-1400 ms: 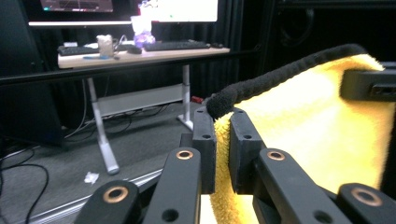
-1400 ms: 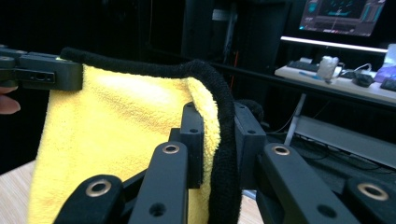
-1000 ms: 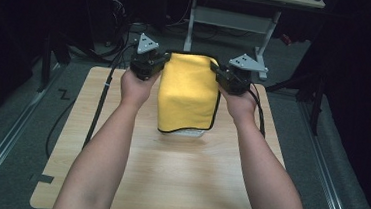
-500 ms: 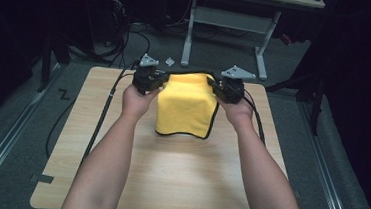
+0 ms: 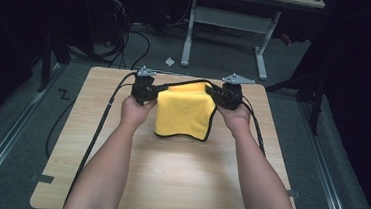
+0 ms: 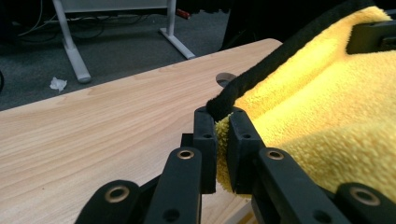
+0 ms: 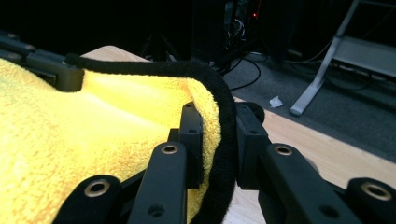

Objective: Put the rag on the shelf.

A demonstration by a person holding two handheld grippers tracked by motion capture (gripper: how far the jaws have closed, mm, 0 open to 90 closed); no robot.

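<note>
No text, label, brand or number can be read anywhere in these pictures. The yellow cloth (image 5: pixel 185 113) carries no tag or print on the faces that show, and the bench (image 5: pixel 177 184) is bare wood grain. A dark zigzag mark on the floor (image 5: pixel 64 94) (left of the bench in the high view) may be a letter Z, but it is too small to tell.
</note>
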